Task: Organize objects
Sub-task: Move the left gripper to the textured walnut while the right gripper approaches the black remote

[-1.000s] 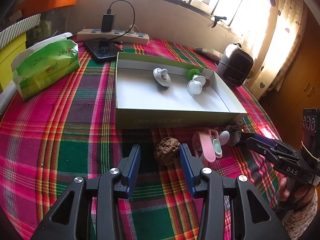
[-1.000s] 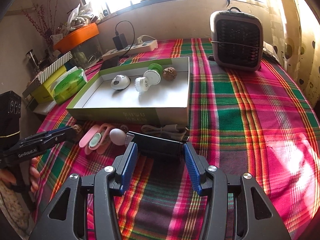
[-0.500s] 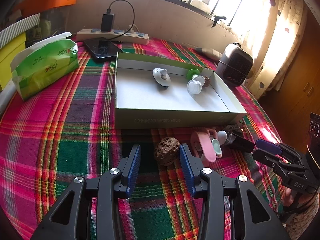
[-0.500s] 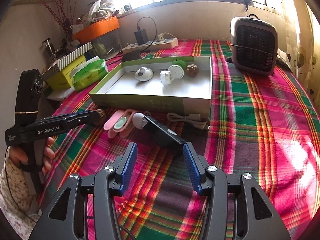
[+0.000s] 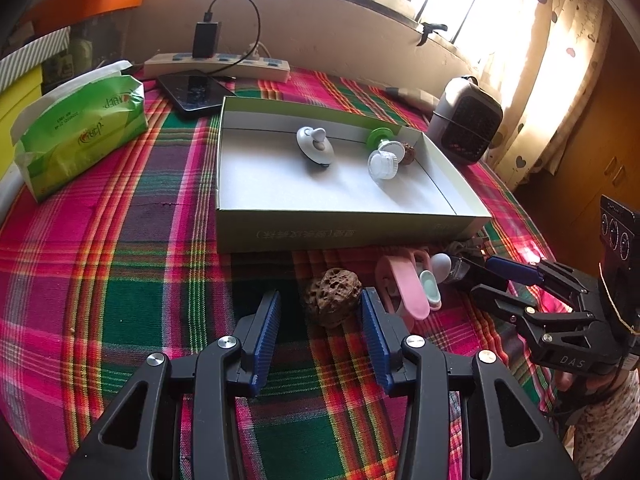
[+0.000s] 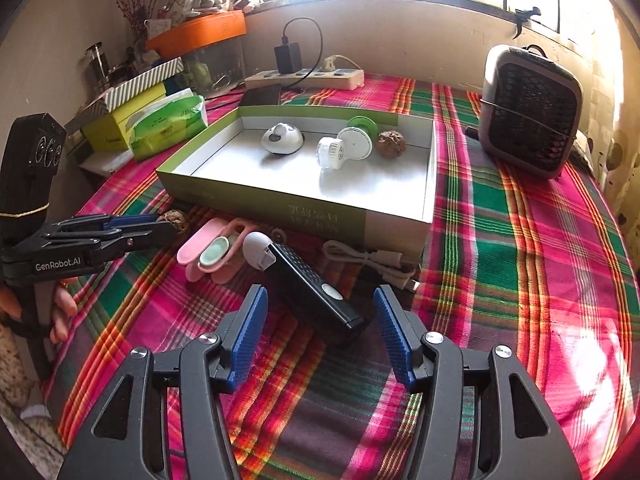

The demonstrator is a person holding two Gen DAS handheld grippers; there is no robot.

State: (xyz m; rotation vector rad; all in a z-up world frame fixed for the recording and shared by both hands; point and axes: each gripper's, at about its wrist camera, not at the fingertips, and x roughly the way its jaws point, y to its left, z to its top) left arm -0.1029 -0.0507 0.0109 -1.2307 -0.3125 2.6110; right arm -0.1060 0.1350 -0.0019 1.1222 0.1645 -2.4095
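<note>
A wrinkled brown walnut (image 5: 331, 297) lies on the plaid cloth between the tips of my left gripper (image 5: 320, 314). Its jaws are opening: the right pad is close beside the nut, the left pad stands apart. My right gripper (image 6: 320, 314) is opening too, and a black stick-shaped device (image 6: 314, 286) with a white rounded tip lies slantwise between its pads, untouched. The green-rimmed cardboard box (image 5: 340, 236) (image 6: 280, 200) holds a white dome, a white-and-green round piece and a second walnut (image 6: 391, 142). Each gripper shows in the other's view: the right gripper (image 5: 500, 280), the left gripper (image 6: 132, 232).
Pink clips (image 5: 404, 284) (image 6: 208, 248) and a white cable (image 6: 372, 258) lie in front of the box. A small heater (image 6: 528, 112) stands at the right, a green tissue pack (image 5: 80, 132) at the left, a phone (image 5: 196, 90) and a power strip (image 5: 216, 66) behind the box.
My right gripper let go of the black device, rolled and pulled back, then spread its jaws wider around it. The left jaws widened slightly; the walnut stayed put.
</note>
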